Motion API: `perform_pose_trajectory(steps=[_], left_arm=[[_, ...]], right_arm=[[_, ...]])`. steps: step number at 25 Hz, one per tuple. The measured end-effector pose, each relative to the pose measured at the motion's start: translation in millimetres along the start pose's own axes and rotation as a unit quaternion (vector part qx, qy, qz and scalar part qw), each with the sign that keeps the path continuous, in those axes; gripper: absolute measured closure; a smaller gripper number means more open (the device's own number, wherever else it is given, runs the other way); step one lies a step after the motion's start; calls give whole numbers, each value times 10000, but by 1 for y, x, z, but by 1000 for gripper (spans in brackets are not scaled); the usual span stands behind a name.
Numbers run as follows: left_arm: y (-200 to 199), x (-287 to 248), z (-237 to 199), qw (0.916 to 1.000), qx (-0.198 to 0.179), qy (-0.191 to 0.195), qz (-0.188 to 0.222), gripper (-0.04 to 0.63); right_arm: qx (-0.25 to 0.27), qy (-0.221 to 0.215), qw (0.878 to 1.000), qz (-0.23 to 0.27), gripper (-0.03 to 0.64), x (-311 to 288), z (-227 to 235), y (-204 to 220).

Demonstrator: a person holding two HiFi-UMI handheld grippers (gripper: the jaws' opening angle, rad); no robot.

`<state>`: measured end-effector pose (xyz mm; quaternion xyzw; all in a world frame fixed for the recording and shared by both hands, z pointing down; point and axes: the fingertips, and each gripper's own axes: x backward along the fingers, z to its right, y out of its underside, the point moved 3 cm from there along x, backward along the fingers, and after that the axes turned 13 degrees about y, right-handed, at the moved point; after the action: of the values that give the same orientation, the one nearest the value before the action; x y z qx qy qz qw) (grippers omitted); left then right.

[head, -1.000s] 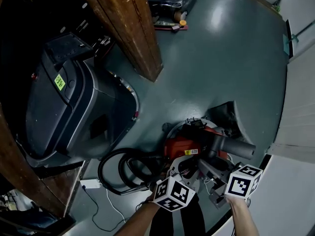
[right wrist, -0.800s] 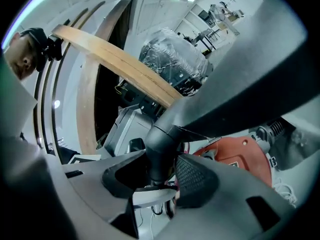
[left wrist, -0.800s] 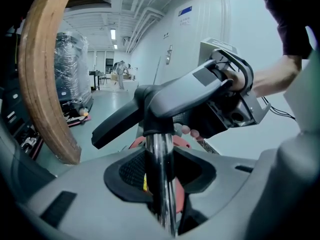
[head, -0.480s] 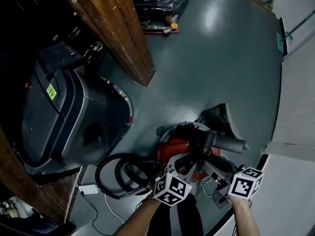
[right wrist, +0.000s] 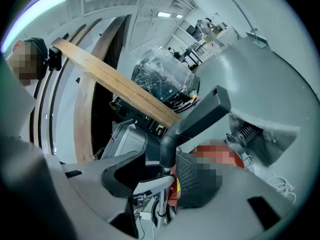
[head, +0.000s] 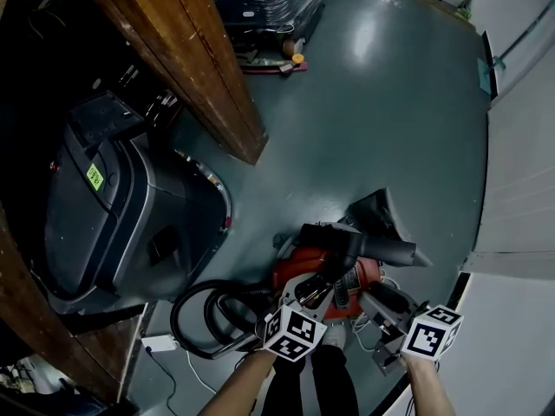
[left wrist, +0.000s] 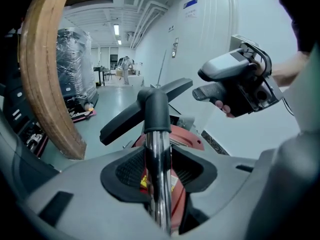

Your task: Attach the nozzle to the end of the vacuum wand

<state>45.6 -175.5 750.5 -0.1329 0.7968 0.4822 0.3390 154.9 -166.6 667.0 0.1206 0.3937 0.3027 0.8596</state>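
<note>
Chrome wand (left wrist: 157, 149) between the opening left tongs (left wrist: 159, 173); right tongs (right wrist: 162, 171) released; red vacuum (head: 303, 271), wooden beam (head: 199, 68) nearby.

Left gripper (left wrist: 159, 156), jaws opening, with the chrome wand (left wrist: 159, 194) upright between the pads, which lie against its sides. The black nozzle (left wrist: 152, 109) caps the wand's far end, before the red vacuum canister (left wrist: 186, 136). Wooden beam (left wrist: 45, 84) at left; right gripper (left wrist: 204, 83) at upper right (hand-held).

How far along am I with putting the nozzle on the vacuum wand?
Done, apparently: the nozzle sits on the end of the wand. In hand: the left hand-held gripper, jaws opening, has the wand between its pads; the right hand-held gripper is open. Left: letting go.
</note>
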Motion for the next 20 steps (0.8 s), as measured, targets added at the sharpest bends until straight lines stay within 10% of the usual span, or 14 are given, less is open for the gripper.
perform_pose_trajectory(steps=[11,20], left_arm=[[-86,120,39,9932,307,-120,1114,430],[-216,247,90,9733,4,-310,2275,563]], right_arm=[[556,-468,9942,794,443,63,-82,-41],[1217,-742,9757,1664,581,147,-189,-97]])
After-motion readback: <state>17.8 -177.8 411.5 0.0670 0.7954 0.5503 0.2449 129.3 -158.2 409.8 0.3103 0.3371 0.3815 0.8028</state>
